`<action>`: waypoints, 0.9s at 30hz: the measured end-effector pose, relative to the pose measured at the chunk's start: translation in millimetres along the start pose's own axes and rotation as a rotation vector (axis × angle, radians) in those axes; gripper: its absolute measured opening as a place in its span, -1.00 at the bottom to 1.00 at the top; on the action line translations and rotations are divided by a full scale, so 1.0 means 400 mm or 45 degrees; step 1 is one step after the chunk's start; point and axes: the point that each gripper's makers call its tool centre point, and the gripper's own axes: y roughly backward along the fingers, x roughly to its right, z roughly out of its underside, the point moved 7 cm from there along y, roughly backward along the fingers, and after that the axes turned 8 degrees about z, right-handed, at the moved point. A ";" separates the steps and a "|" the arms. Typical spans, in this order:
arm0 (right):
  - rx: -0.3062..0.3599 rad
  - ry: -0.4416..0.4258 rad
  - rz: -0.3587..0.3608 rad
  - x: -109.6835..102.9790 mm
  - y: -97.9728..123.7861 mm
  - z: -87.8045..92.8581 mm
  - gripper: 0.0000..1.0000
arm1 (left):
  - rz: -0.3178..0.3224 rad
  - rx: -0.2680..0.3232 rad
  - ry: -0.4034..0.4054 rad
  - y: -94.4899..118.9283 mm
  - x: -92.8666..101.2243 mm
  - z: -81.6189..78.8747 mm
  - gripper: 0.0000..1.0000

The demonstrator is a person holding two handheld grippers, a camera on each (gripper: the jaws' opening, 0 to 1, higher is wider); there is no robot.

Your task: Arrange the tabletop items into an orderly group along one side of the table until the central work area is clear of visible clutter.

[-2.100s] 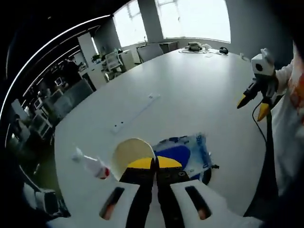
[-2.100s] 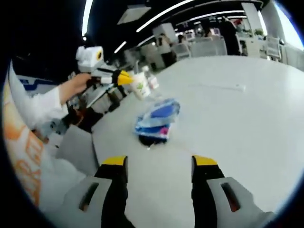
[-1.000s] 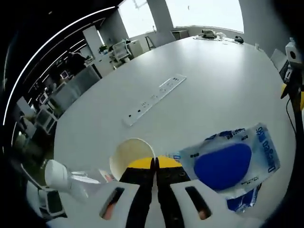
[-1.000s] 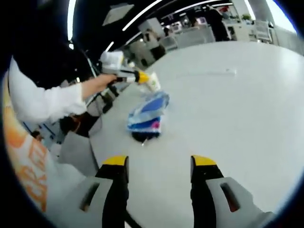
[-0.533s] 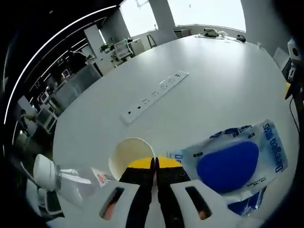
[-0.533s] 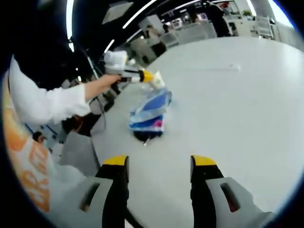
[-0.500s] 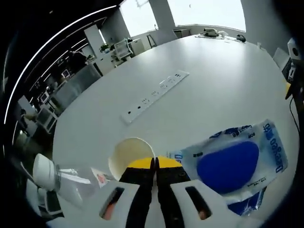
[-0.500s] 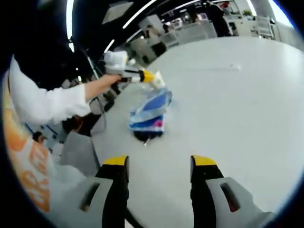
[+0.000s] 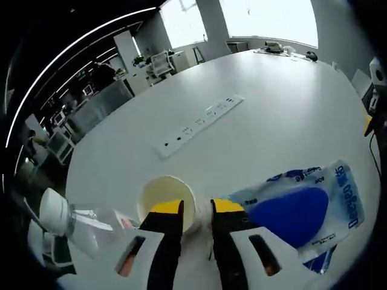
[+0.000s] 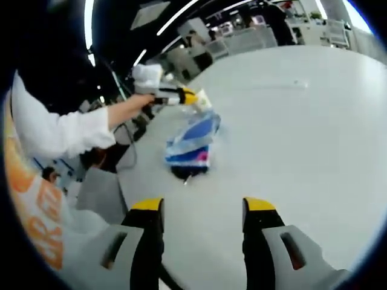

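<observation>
Left gripper (image 9: 197, 208): fingers are standing narrowly parted astride the near rim of the one paper cup (image 9: 166, 202), round, cream inside.
Right gripper (image 10: 202, 206): fingers are spreading wide, holding nothing.
Packets: two glossy blue plastic packets (image 9: 305, 208) are lying stacked at 3 o'clock of the cup.
Bottle: one clear plastic bottle (image 9: 78, 226), white-capped, is lying at 9 o'clock.
Surface (image 9: 272, 121): smooth, white, rounded.

White long sleeve (image 10: 57, 134), orange-printed white top (image 10: 33, 223), yellow-tipped black jaws.
</observation>
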 end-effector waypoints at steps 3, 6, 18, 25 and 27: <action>0.003 0.004 -0.004 -0.002 0.000 -0.001 0.01 | -0.013 0.069 0.039 0.016 0.007 -0.012 -0.56; 0.008 0.007 -0.009 -0.004 -0.001 -0.003 0.01 | -0.032 0.143 0.083 0.039 0.018 -0.020 -0.38; 0.044 0.014 -0.058 -0.031 0.005 -0.006 0.04 | -0.054 0.236 0.265 0.157 0.096 0.017 0.15; 0.065 0.021 -0.086 -0.050 0.014 -0.008 0.05 | -0.062 0.255 0.342 0.202 0.118 0.031 0.39; 0.071 0.028 -0.091 -0.053 0.016 -0.008 0.06 | -0.068 0.249 0.344 0.215 0.121 0.032 0.40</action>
